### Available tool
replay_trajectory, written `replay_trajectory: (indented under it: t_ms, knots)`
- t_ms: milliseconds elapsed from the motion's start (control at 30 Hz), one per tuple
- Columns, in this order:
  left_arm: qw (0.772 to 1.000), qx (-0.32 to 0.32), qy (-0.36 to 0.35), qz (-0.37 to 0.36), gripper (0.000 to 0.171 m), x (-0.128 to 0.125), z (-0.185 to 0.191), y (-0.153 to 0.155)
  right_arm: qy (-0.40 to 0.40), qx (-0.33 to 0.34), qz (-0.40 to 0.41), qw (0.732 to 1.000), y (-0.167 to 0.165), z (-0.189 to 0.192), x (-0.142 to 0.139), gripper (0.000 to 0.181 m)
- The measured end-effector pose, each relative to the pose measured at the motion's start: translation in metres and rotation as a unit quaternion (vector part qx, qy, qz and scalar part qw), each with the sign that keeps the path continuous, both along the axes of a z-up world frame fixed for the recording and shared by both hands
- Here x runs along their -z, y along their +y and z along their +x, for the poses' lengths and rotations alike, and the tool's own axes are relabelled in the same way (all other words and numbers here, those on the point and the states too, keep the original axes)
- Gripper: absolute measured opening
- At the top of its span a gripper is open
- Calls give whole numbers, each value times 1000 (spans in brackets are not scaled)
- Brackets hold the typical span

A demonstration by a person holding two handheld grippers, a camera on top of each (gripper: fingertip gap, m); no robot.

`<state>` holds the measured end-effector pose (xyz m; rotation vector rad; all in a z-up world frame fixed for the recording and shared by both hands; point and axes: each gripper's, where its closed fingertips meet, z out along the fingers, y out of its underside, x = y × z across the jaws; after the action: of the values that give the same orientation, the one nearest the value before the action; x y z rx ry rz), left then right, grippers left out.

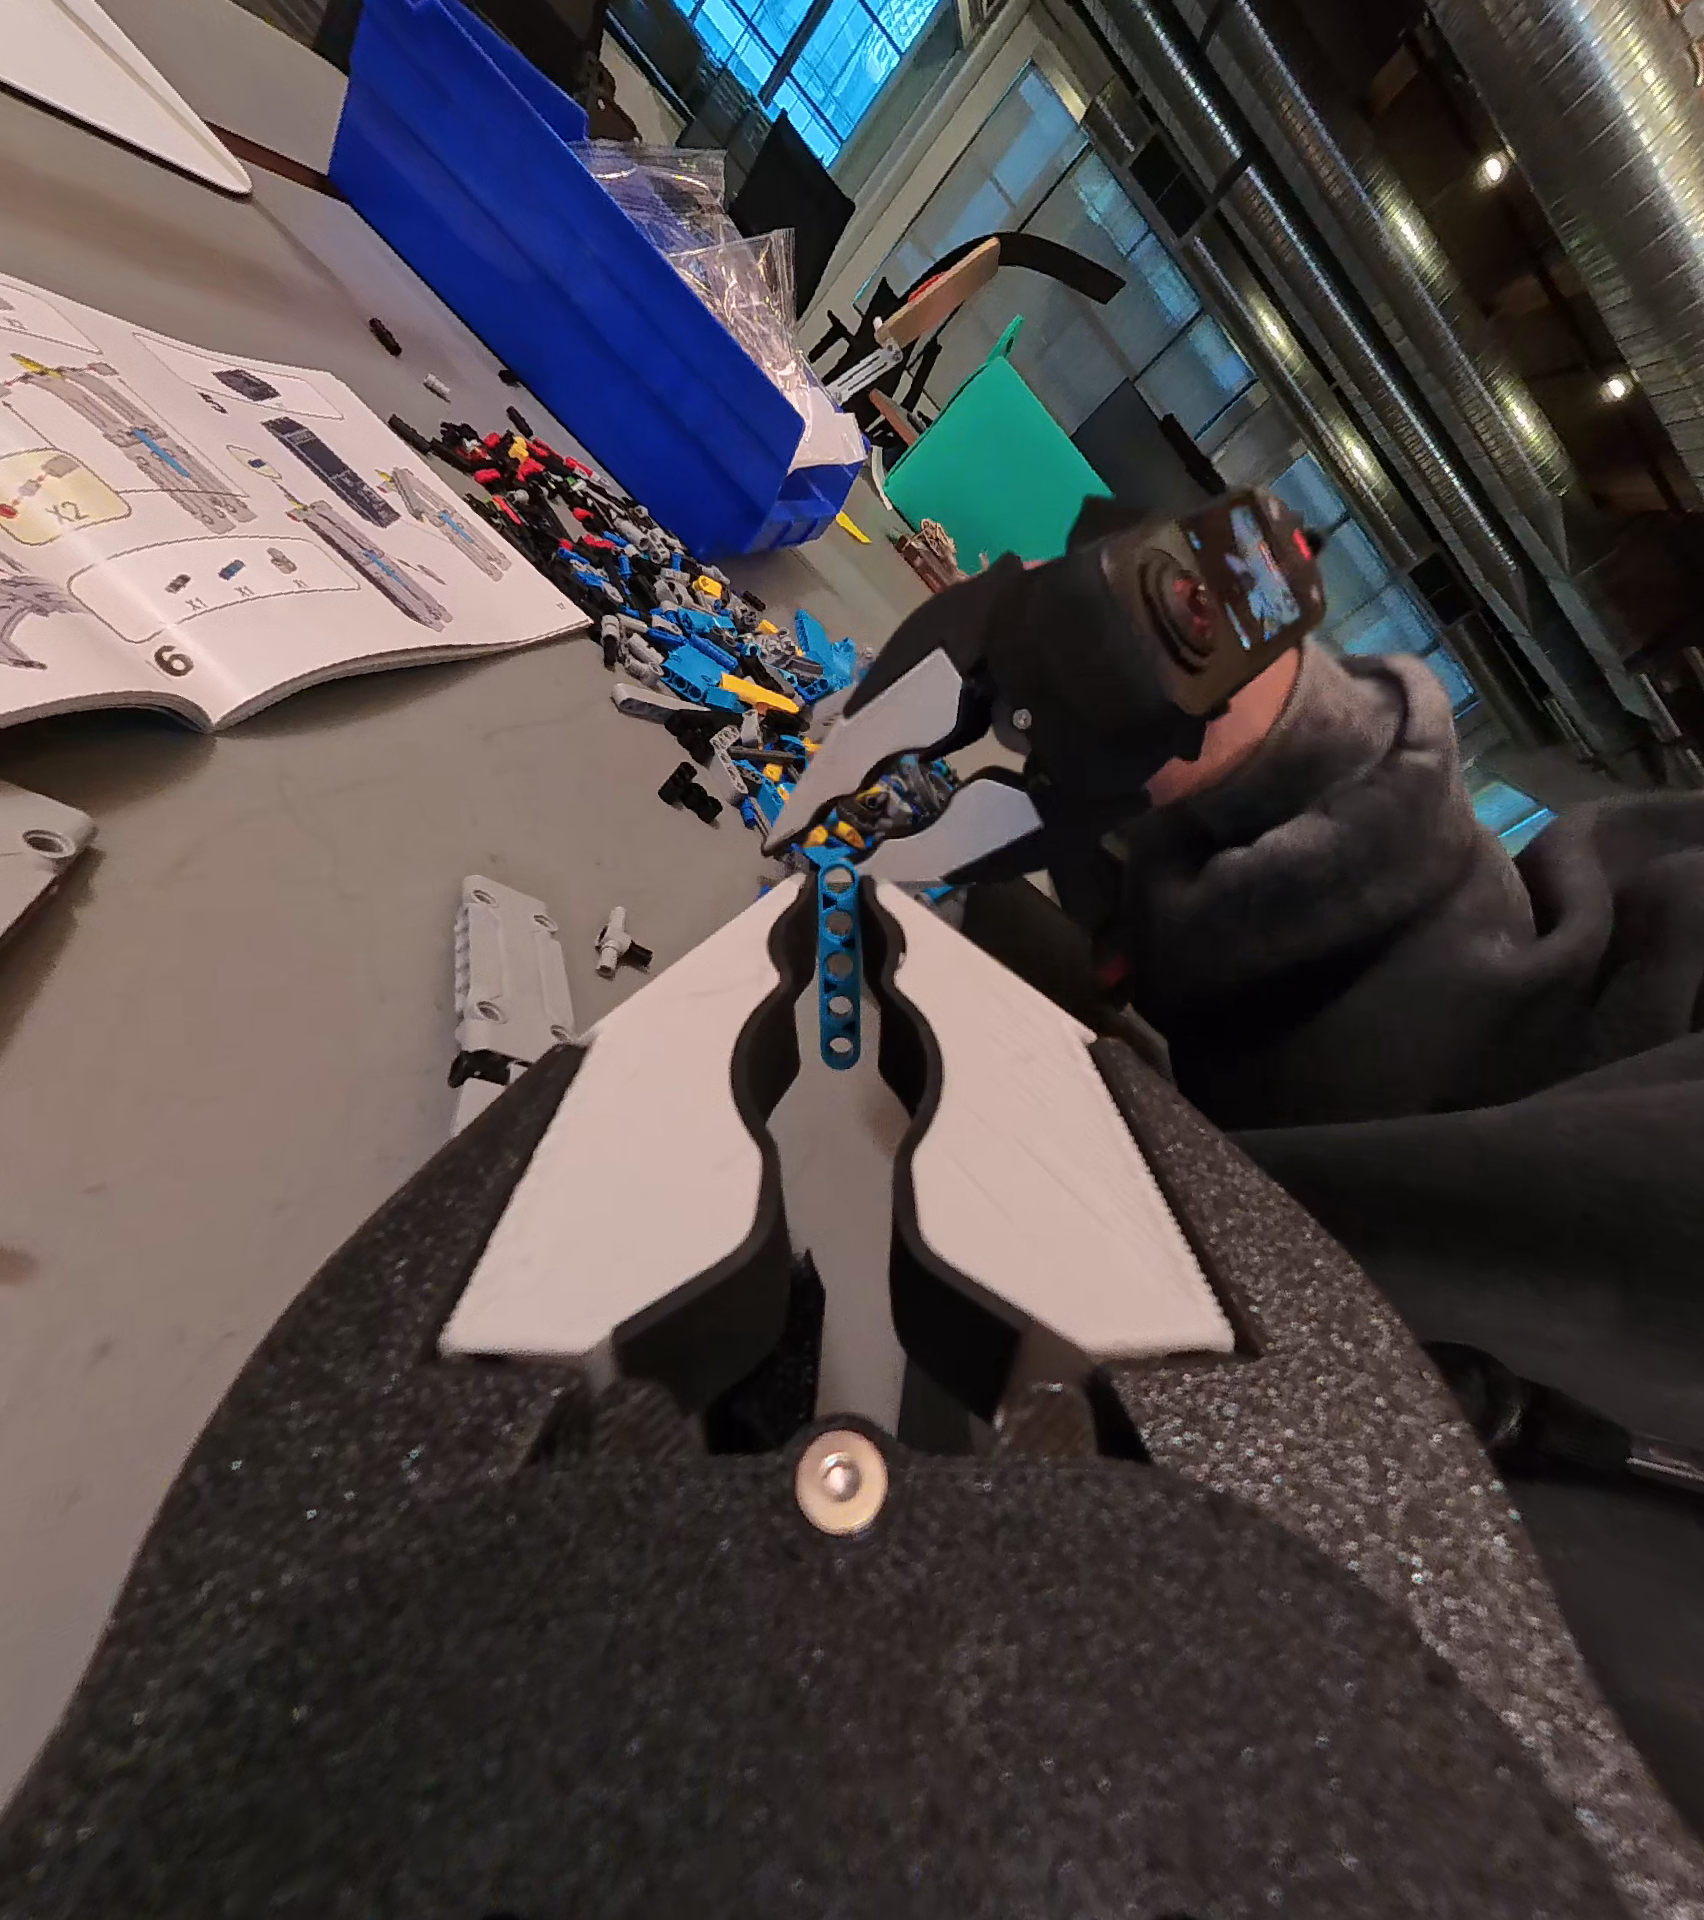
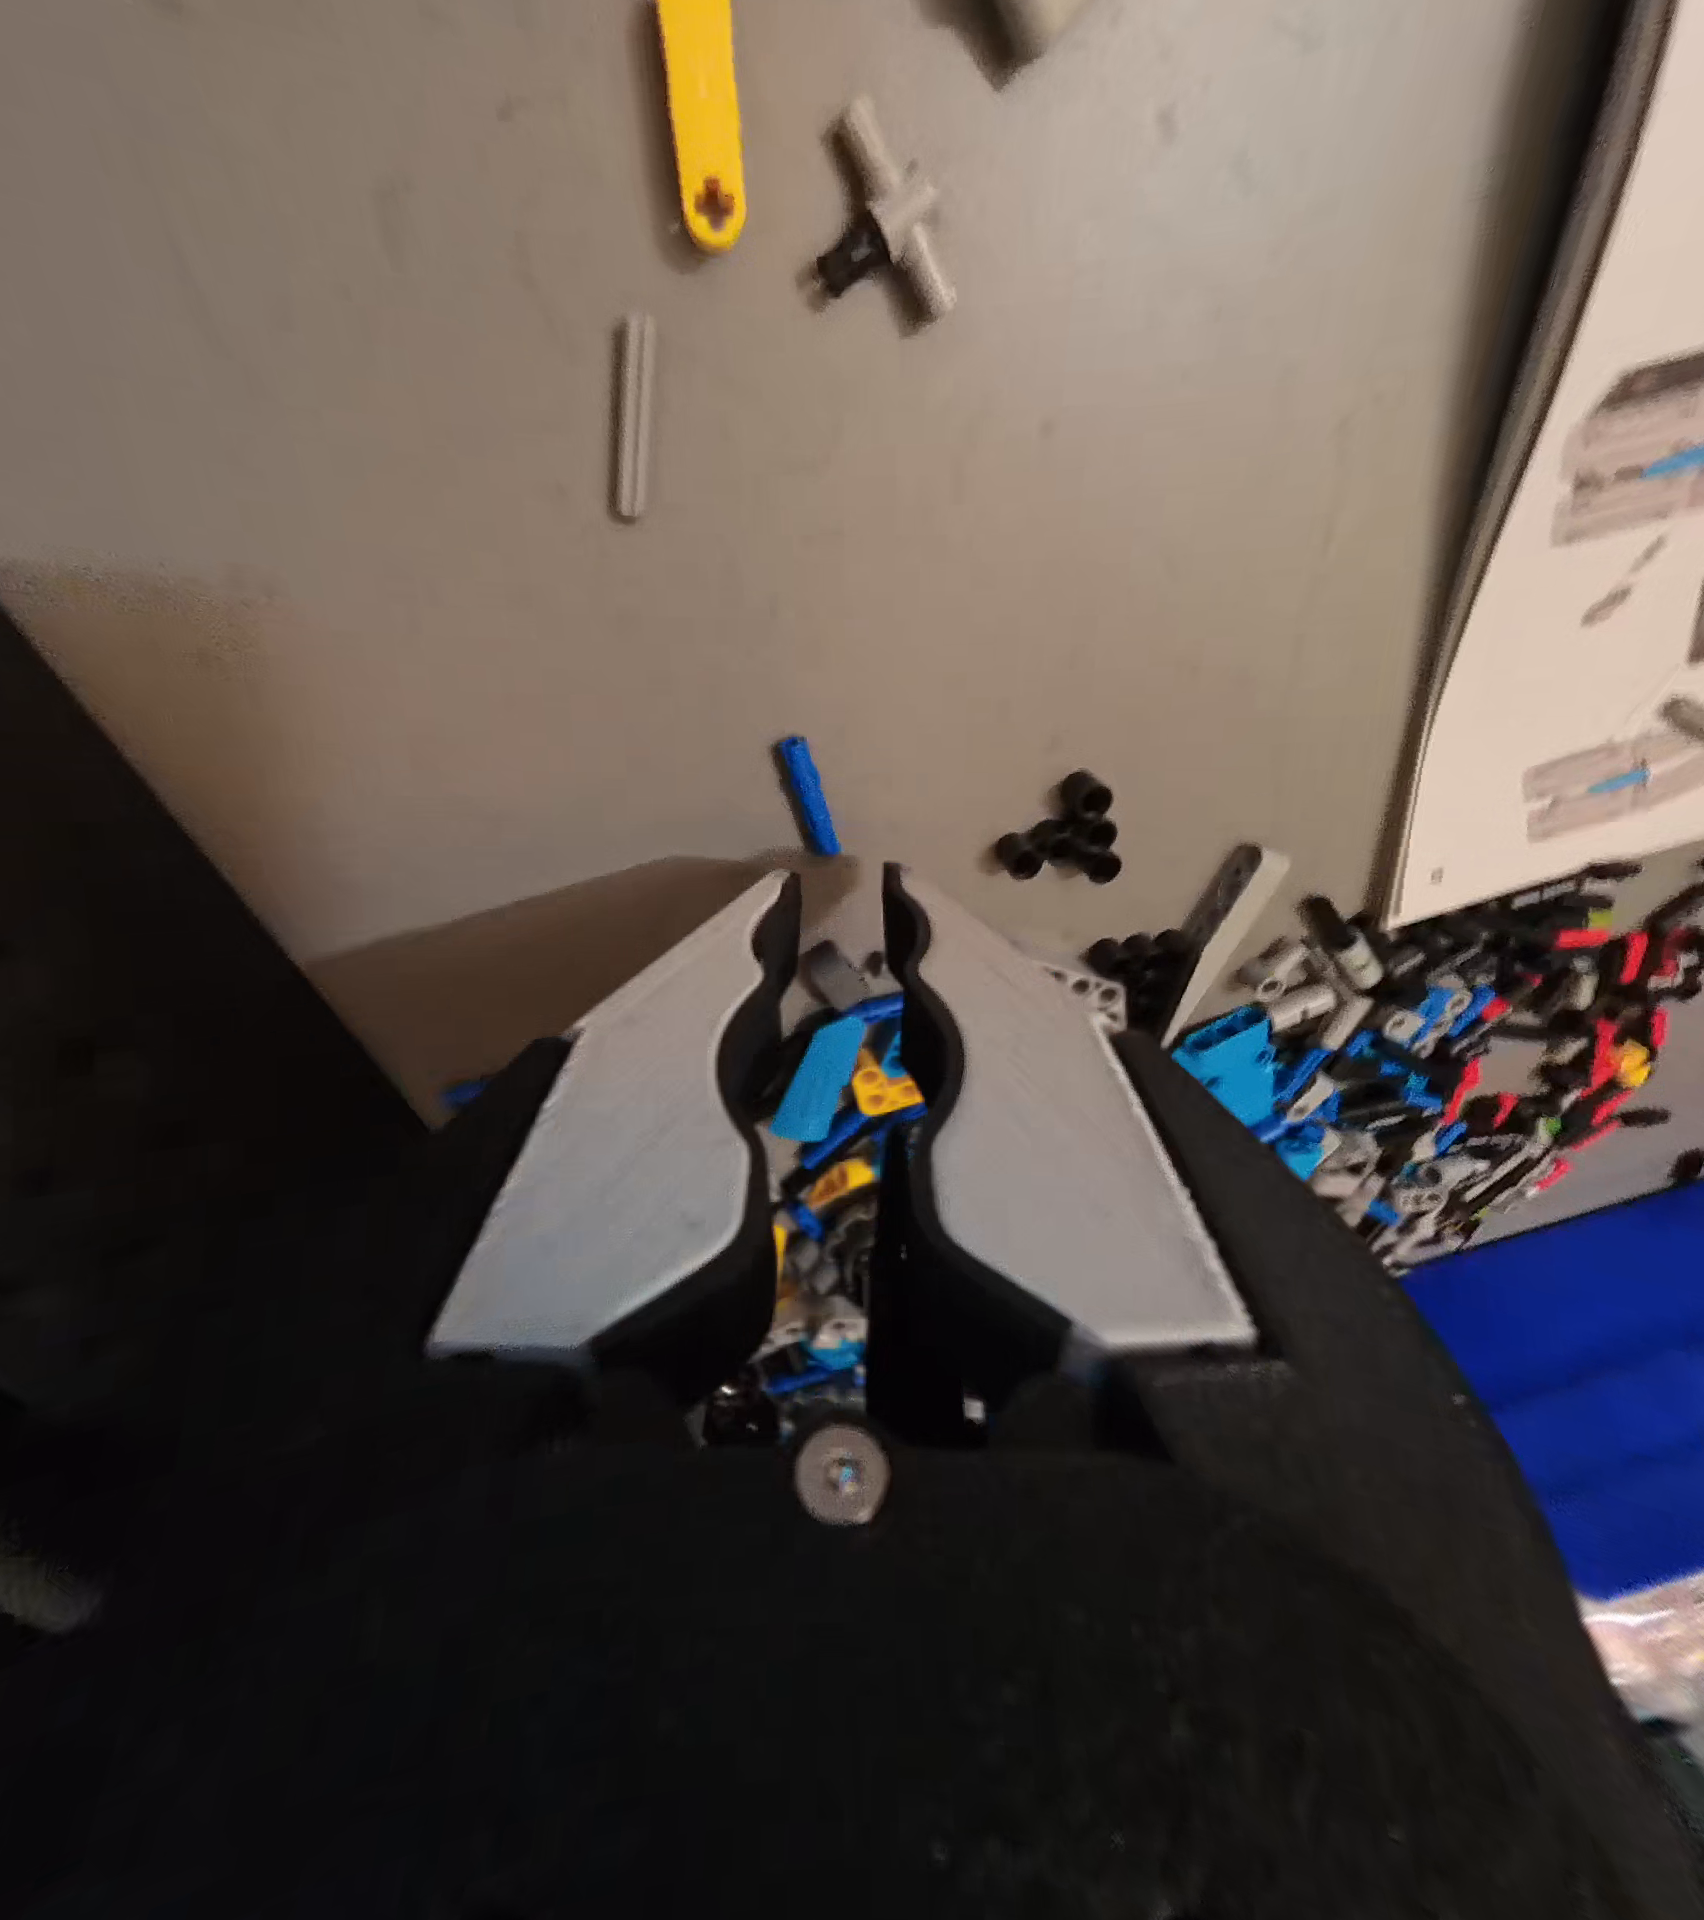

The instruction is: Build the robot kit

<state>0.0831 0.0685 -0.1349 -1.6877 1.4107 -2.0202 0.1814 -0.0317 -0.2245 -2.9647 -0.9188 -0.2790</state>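
My left gripper [image 1: 827, 883] is shut on a blue beam with holes [image 1: 837, 977], pinched at the fingertips and running back between the jaws above the grey table [image 1: 308, 1091]. My right gripper [image 2: 837, 873] is narrowly open and empty. It hovers over a pile of small blue, black, red and yellow parts [image 2: 1450, 1060]. In the left wrist view its grey fingers [image 1: 889, 727] reach in from the right, with their tips at the beam's far end. In the right wrist view the blue beam [image 2: 806, 795] shows just beyond the tips.
An open instruction booklet [image 1: 204, 520] lies on the left, a blue bin [image 1: 557, 270] with plastic bags behind the pile [image 1: 713, 665]. Loose pieces include a grey panel [image 1: 505, 966], a grey cross connector [image 2: 889, 223], a yellow beam [image 2: 702, 125] and a grey axle [image 2: 632, 416]. A dark sleeve [image 1: 1347, 883] is at right. Tip to tip, the grippers are about 15 cm apart. The grey axle [image 2: 632, 416] is about 8 cm from my right fingertips.
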Motion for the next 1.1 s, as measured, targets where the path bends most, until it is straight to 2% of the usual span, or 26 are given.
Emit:
replay_trajectory:
  t_ms: [100,167,300,567,633,700,733,800,867,967,1100]
  knots:
    - [1000,-3,3,4,6,2,0,1,23,-43,-53,997,8,-2,5,11]
    - [1000,-5,5,7,6,3,0,2,11,-66,-82,994,15,4,10,11]
    - [1000,-2,7,12,7,4,0,0,25,-67,-143,987,16,3,11,7]
    - [1000,-2,9,14,6,5,1,-1,5,-91,-133,987,17,2,11,2]
    - [1000,-6,10,14,6,5,1,1,26,-86,-92,992,17,1,10,3]
    - [1000,-11,9,11,6,4,1,3,108,-50,0,993,30,-15,0,3]
    - [1000,-11,8,9,6,4,1,3,166,-32,67,983,43,-29,-12,3]
    - [1000,-9,5,9,6,3,1,2,281,-23,217,935,68,-61,-49,2]
    - [1000,-2,-5,6,6,-1,1,-1,342,-13,303,890,79,-81,-72,3]
    - [1000,3,-22,5,6,-8,-1,-3,357,-1,362,861,86,-96,-79,3]
    - [1000,15,-22,7,6,-8,-2,-9,380,5,387,840,91,-108,-82,3]
